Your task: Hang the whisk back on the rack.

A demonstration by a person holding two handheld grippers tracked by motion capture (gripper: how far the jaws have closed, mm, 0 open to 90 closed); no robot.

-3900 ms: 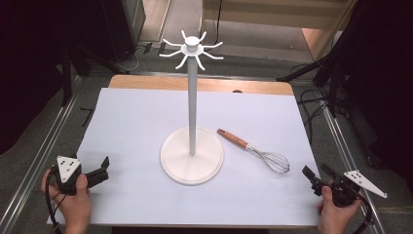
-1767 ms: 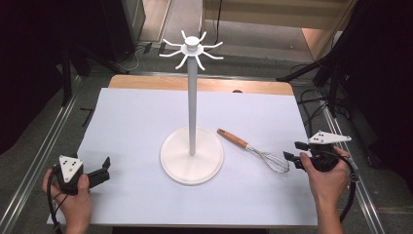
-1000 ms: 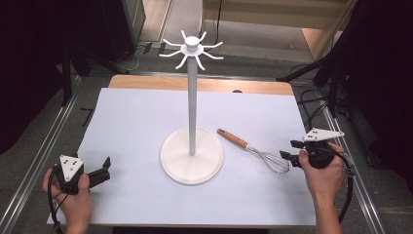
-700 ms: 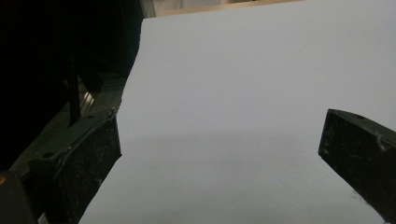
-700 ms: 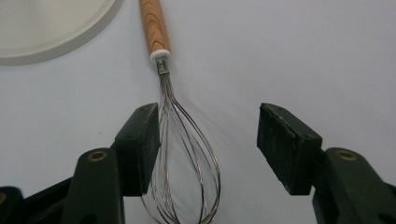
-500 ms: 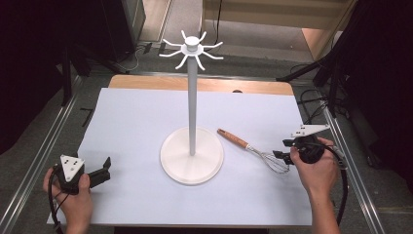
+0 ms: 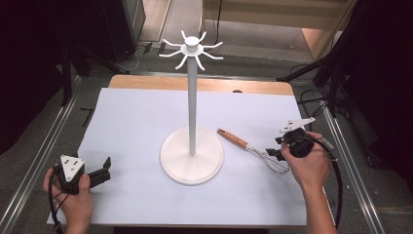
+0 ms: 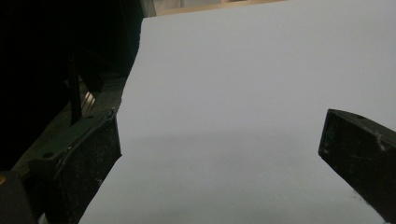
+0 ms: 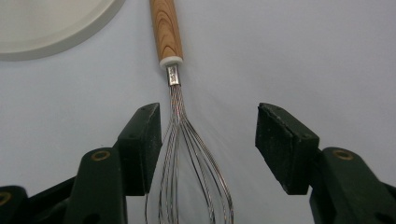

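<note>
So starting at the left: the left gripper (image 7: 103, 169) sits low at the near-left corner of the bench (image 7: 136, 117), held in the person's left hand (image 7: 70, 195). Its jaws are spread wide with nothing between them, just the white sheet (image 8: 243, 93) under it. The left gripper view makes that clear, both black jaws are far apart with plain white surface in the gap, and the sheet's left edge drops off to dark floor beside it.

Middle of the bench there's a white stand (image 7: 192, 97), round base, tall pole, little curved hooks on top. Upright, nothing hanging on it.

Just right of the base lies a whisk (image 7: 248, 147), wooden handle pointing up toward the stand, wire end toward the right hand (image 7: 309, 165).

The right gripper (image 7: 273, 148) is down at the whisk's wire end. From the high view you can't really tell how open it is. The right gripper view sorts it out: jaws are open fairly wide and straddle the whisk wires (image 9: 187, 158). The wires run close along the left jaw, maybe touching, hard to say, while the other jaw is well clear. The edge of the stand's base (image 9: 51, 23) peeks in at the top left corner there.
</note>
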